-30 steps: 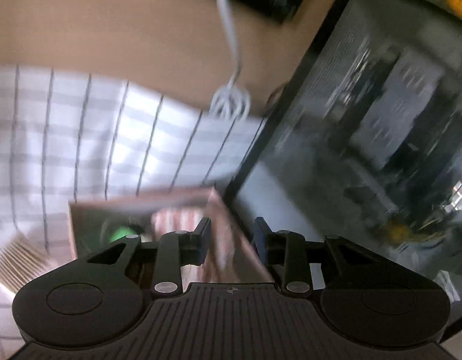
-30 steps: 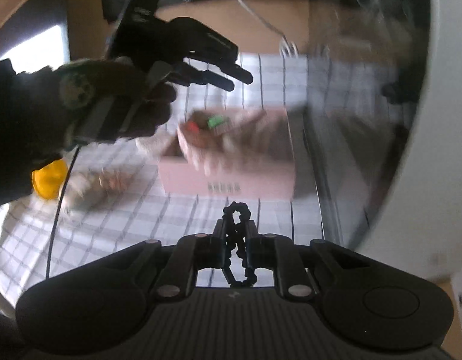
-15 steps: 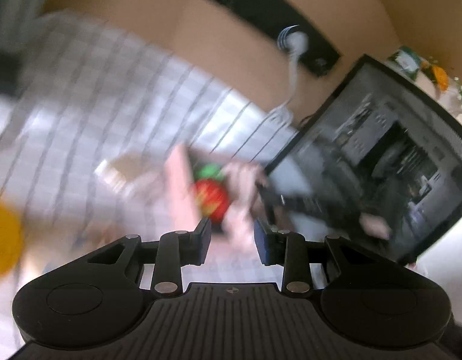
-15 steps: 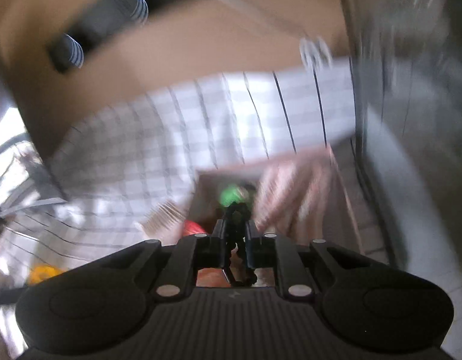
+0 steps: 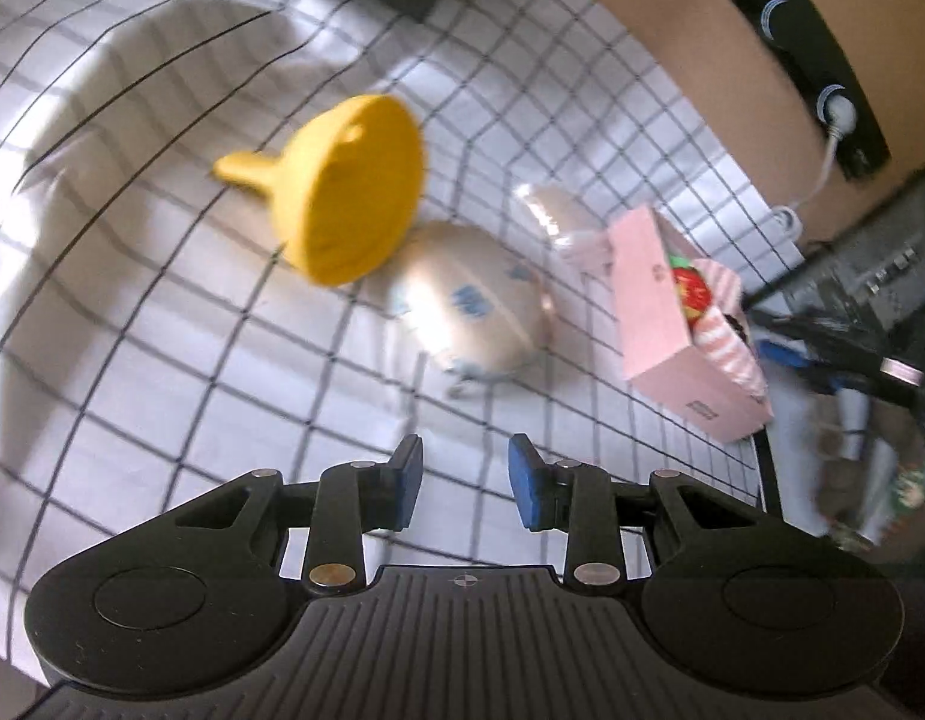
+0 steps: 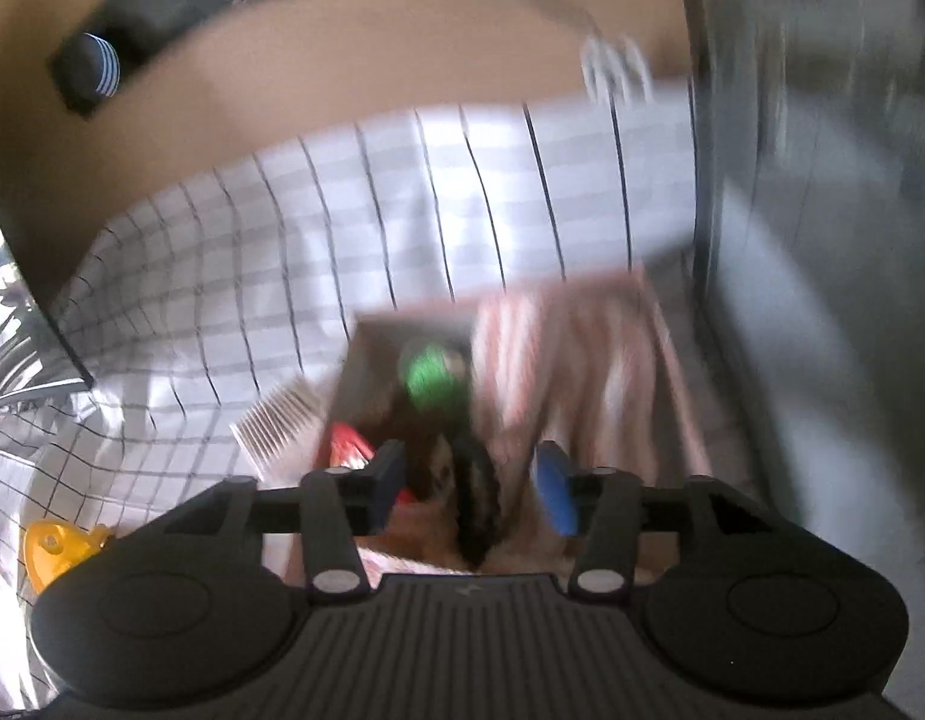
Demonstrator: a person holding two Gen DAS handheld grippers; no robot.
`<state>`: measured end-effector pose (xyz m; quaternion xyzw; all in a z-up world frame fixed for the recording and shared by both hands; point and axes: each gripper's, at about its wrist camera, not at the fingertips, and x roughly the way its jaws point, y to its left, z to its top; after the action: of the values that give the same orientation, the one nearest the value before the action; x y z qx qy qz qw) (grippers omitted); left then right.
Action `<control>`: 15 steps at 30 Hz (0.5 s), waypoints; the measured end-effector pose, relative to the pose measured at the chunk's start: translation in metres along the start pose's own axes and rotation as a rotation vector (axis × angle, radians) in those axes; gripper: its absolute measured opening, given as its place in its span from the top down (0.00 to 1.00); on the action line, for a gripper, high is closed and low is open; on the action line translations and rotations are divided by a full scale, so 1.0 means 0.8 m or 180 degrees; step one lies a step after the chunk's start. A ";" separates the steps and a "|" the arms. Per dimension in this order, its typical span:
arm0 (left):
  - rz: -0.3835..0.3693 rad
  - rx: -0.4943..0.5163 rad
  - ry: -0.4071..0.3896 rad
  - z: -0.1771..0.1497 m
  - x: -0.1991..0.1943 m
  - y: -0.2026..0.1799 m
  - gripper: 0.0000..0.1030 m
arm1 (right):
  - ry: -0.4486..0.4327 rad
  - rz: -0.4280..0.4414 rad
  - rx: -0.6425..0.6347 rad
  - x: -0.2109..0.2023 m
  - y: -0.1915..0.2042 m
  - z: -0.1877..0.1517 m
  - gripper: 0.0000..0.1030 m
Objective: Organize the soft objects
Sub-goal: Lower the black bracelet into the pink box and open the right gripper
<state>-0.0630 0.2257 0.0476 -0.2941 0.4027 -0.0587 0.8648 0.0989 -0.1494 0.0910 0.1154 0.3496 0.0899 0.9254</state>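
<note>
A pink box (image 5: 672,324) stands open on the checked cloth, holding a red and green toy (image 5: 690,294) and a pink striped cloth (image 5: 726,336). My right gripper (image 6: 471,471) hovers over that box (image 6: 402,324), its jaws opening. A black looped band (image 6: 477,510) hangs loose between them, touching neither pad, above a green ball (image 6: 432,375) and the striped cloth (image 6: 564,360). My left gripper (image 5: 465,483) is open and empty, low over the cloth. Ahead of it lie a yellow funnel-shaped soft piece (image 5: 342,192) and a silvery round pouch (image 5: 471,300).
A dark glass-sided case (image 5: 870,276) stands right of the box. A black power strip (image 5: 822,78) with a white cable lies on the brown surface behind. A ribbed pale item (image 6: 276,420) sits left of the box, and the yellow piece (image 6: 54,546) shows at lower left.
My left gripper swung away from the box and down toward the yellow piece and the pouch. My right gripper came over the box and its jaws parted, letting go of the black band.
</note>
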 end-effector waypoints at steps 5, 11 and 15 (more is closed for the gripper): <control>0.0018 -0.0158 0.0046 0.002 0.003 0.028 0.67 | -0.0185 0.0009 -0.0335 -0.036 0.043 0.015 0.45; -0.0064 -0.0128 0.0073 0.007 0.004 0.031 0.67 | 0.0072 0.0292 -0.0559 0.003 0.114 0.002 0.44; -0.0039 -0.0049 0.0117 0.005 0.000 0.030 0.67 | 0.0251 0.0316 -0.0939 0.061 0.167 0.000 0.43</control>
<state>-0.0636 0.2472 0.0365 -0.3021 0.4172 -0.0663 0.8546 0.1237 -0.0097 0.0975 -0.0083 0.3624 0.1903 0.9123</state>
